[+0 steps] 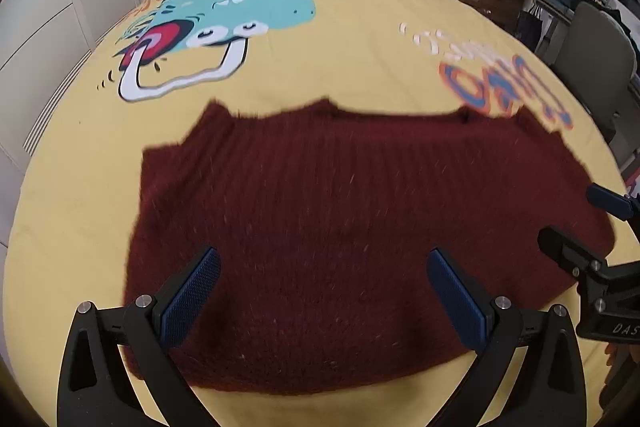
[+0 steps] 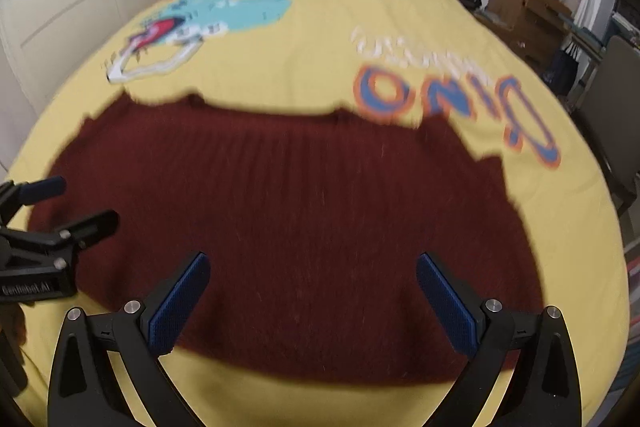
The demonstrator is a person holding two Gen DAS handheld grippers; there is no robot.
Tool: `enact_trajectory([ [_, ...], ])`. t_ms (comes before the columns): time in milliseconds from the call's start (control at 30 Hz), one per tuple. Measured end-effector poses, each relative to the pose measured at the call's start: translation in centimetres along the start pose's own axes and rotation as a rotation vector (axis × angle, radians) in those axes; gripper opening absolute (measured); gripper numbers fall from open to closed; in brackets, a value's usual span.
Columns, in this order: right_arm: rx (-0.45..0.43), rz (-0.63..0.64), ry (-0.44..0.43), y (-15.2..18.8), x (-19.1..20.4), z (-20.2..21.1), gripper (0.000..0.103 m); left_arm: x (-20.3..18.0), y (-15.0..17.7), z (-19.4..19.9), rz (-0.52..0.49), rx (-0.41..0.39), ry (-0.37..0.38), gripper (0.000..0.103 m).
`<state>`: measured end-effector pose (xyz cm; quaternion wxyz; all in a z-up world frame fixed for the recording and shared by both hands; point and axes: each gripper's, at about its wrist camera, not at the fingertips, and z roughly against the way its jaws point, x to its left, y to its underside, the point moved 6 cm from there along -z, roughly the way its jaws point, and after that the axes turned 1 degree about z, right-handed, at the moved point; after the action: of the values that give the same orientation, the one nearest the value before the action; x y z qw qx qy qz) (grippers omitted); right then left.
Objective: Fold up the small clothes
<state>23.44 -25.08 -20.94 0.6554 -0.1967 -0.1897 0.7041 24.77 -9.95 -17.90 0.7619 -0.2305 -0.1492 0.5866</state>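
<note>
Both jaws spread wide and gripping nothing, the left hand-held gripper and right hand-held gripper hover over the near hem of a maroon sweater, apparently laid flat on the yellow bed for folding.
</note>
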Motion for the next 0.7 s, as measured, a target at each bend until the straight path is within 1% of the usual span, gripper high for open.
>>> enact_trajectory([
  [67,0.025,-0.013,0.020,1.1,-0.9,-1.1,0.103,0.9,1.4,-1.7,0.012,0.041,-0.024,0.102],
  [133,0.024,-0.052,0.032,2.2,-2.7,-1.7,0.103,2.1,2.6,-2.8,0.025,0.062,-0.050,0.102],
  [200,0.017,-0.092,0.036,2.7,-4.5,-1.7,0.103,3.2,3.3,-2.9,0.020,0.044,-0.066,0.102],
  [333,0.019,-0.152,0.025,3.4,-7.5,-1.6,0.103,4.9,3.9,-2.5,0.020,0.025,-0.069,0.102],
  [433,0.017,-0.149,0.033,3.5,-8.4,-1.5,0.103,5.9,4.2,-2.5,0.033,0.027,-0.070,0.102],
  [533,0.020,-0.150,0.020,3.7,-8.7,-1.5,0.103,6.4,4.3,-2.6,0.063,0.032,-0.051,0.102],
  [600,0.005,-0.147,0.028,3.5,-8.4,-0.8,0.103,6.5,4.4,-2.6,0.081,0.041,-0.036,0.102],
  [700,-0.008,-0.162,0.022,2.9,-8.1,0.8,0.103,6.5,4.3,-2.5,0.074,0.074,-0.033,0.102],
])
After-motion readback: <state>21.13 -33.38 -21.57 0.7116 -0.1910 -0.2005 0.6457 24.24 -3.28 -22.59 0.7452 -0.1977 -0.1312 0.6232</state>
